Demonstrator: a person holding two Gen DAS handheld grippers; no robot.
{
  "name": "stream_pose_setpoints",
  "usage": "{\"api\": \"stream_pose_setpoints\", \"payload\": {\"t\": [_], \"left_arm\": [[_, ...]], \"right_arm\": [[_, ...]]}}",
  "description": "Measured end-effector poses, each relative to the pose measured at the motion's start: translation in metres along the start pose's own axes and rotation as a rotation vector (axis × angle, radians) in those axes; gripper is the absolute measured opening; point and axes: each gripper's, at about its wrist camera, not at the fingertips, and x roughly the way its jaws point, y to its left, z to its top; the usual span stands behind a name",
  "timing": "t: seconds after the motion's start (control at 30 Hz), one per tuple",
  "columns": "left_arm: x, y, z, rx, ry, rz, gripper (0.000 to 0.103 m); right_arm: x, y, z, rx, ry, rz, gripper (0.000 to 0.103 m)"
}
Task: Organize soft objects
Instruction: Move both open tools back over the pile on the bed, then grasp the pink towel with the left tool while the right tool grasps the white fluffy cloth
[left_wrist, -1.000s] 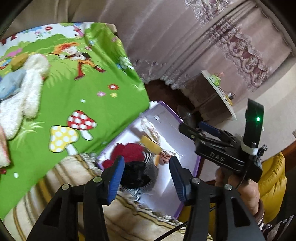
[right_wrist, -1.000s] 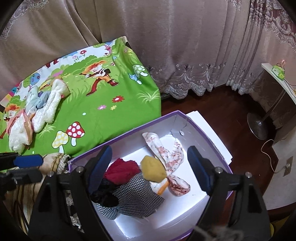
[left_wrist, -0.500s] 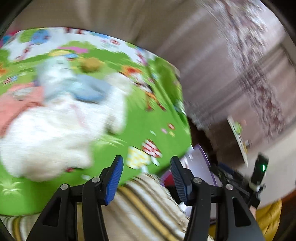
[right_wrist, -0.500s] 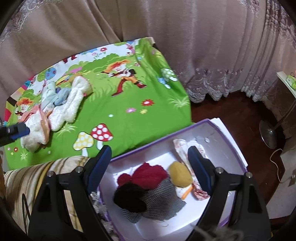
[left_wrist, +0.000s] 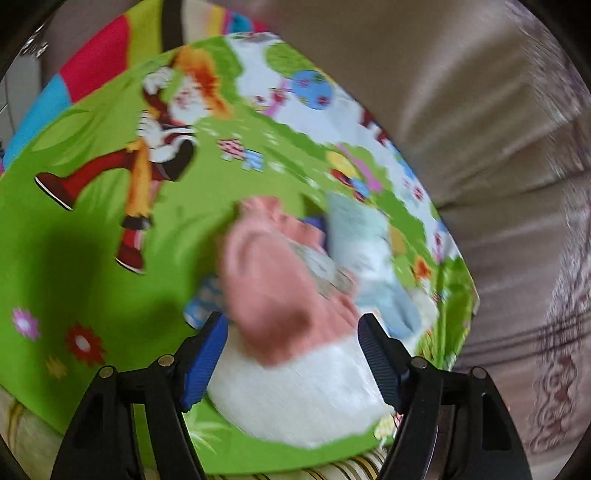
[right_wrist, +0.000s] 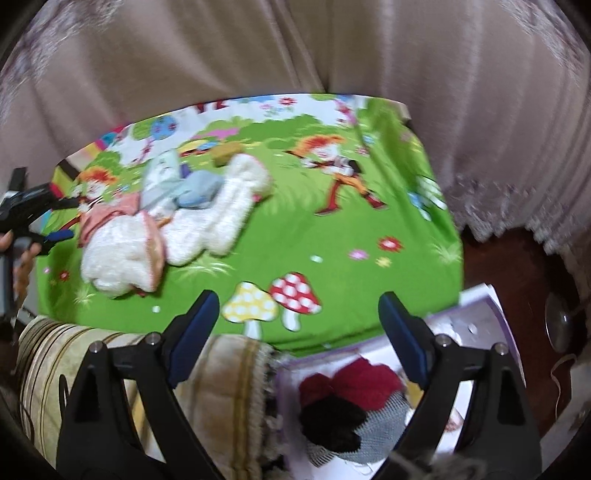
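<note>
In the left wrist view everything is smeared by motion blur. The left gripper (left_wrist: 291, 354) has its 2 blue-padded fingers spread wide, holding nothing, with a white fluffy item (left_wrist: 295, 398) lying between and just beyond them on the green cartoon mat (left_wrist: 85, 266). A pink item (left_wrist: 269, 288) lies on top of the white one, and a pale blue item (left_wrist: 369, 258) sits just to its right; their edges run together, so I cannot tell exactly where one ends and the next begins. The lower edge of the white item is cut off by the gripper body.

In the right wrist view the left gripper (right_wrist: 55, 232) enters at the far left edge, mostly cropped, its tips close to the heap of soft items (right_wrist: 166, 221). That heap shows a white fluffy piece, a pink-edged piece and a pale blue one, all blurred. The right gripper (right_wrist: 295, 321) hangs released and empty, its 2 fingers wide apart above the mat edge and a striped cushion (right_wrist: 218, 398). At lower right a purple-rimmed white box (right_wrist: 480, 314) holds red (right_wrist: 365, 380), black (right_wrist: 328, 421) and checked (right_wrist: 384, 424) fabric pieces, partly hidden behind the right finger. Beige curtains (right_wrist: 295, 48) fill the background.
</note>
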Motion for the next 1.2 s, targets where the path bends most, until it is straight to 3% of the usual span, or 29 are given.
{"api": "stream_pose_setpoints", "payload": {"t": [0.2, 0.4, 0.47, 0.53, 0.63, 0.73, 0.9, 1.2], "left_arm": [[0.031, 0.024, 0.017, -0.104, 0.068, -0.055, 0.074], [0.057, 0.025, 0.024, -0.095, 0.125, -0.124, 0.073], [0.056, 0.018, 0.023, -0.043, 0.115, -0.122, 0.056], [0.054, 0.014, 0.023, -0.010, 0.114, -0.132, 0.029], [0.045, 0.010, 0.024, 0.019, 0.082, -0.141, 0.017], [0.028, 0.009, 0.027, 0.037, 0.016, -0.157, 0.013], [0.001, 0.010, 0.032, 0.036, -0.075, -0.205, 0.011], [-0.038, 0.019, 0.036, 0.023, -0.160, -0.257, 0.010]], "right_arm": [[0.015, 0.045, 0.018, -0.106, 0.013, 0.145, 0.091], [0.035, 0.099, 0.034, -0.272, 0.032, 0.254, 0.094], [0.045, 0.119, 0.038, -0.340, 0.051, 0.284, 0.094], [0.051, 0.136, 0.043, -0.388, 0.055, 0.335, 0.095], [0.066, 0.160, 0.049, -0.433, 0.080, 0.393, 0.095], [0.084, 0.186, 0.051, -0.482, 0.117, 0.421, 0.095], [0.110, 0.222, 0.052, -0.580, 0.171, 0.452, 0.095], [0.151, 0.263, 0.057, -0.743, 0.273, 0.467, 0.095]]}}
